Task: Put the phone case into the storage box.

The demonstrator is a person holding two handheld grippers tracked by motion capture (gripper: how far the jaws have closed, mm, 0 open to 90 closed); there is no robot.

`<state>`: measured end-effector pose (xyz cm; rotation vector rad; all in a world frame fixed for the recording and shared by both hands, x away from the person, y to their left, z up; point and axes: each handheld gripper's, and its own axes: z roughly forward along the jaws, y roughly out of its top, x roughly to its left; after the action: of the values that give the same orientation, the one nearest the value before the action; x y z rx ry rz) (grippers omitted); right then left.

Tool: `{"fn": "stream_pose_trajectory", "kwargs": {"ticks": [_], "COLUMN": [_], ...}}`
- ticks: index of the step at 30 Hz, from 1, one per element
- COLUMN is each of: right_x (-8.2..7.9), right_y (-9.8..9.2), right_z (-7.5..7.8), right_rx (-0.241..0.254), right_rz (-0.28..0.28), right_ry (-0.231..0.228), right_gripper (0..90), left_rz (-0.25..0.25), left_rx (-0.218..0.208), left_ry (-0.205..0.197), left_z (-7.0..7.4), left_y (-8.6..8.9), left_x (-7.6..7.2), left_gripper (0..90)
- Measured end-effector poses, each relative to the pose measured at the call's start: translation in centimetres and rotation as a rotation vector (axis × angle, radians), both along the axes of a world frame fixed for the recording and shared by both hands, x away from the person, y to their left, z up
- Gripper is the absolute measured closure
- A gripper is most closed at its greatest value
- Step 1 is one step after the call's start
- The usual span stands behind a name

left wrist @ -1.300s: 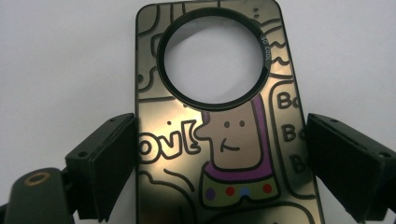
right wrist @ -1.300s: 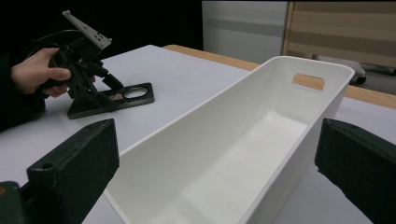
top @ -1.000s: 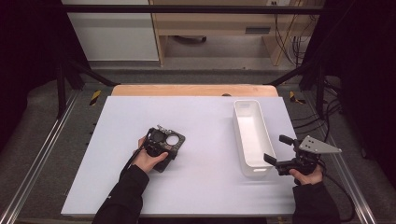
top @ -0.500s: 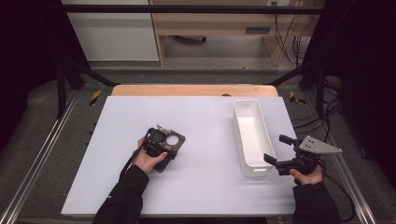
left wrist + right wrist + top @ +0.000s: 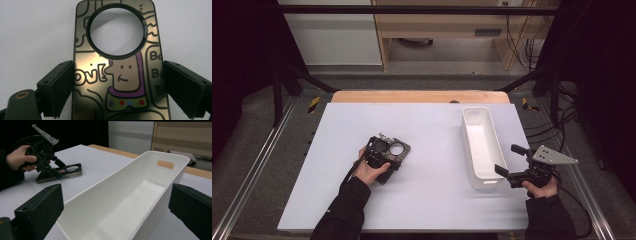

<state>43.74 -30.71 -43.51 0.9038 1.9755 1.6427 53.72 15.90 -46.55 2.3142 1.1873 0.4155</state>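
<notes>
Surroundings: pale desk under dim light, dark frame rails at the sides, wooden furniture behind.
Case: a phone case printed with a cartoon figure lies flat on the desk left of centre, its round camera opening pointing away from the person.
Left tool: jaws wide, straddling the case, one at each long edge; a gap shows at the right one, so I judge it is lined up, not gripping.
Right tool: jaws wide apart, holding nothing, aimed into the bin, likely waiting.
Bin: white bin, empty, just right of centre, presumably the destination.
Hidden: the case's near end is cut off; left-jaw contact is unclear.
</notes>
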Motion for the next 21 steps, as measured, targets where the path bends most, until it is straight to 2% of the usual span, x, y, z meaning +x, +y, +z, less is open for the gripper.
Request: {"fn": "stream_pose_trajectory", "kwargs": {"ticks": [21], "right_x": [-0.1], "right_y": [-0.1], "right_z": [0.2], "right_rx": [0.003], "right_rz": [0.003], "right_ry": [-0.011], "right_gripper": [0.5], "left_rz": [-0.035], "left_rx": [-0.064], "left_ry": [-0.062], "left_z": [2.6], "left_y": [0.6], "left_x": [-1.3], "left_gripper": [11.5]}}
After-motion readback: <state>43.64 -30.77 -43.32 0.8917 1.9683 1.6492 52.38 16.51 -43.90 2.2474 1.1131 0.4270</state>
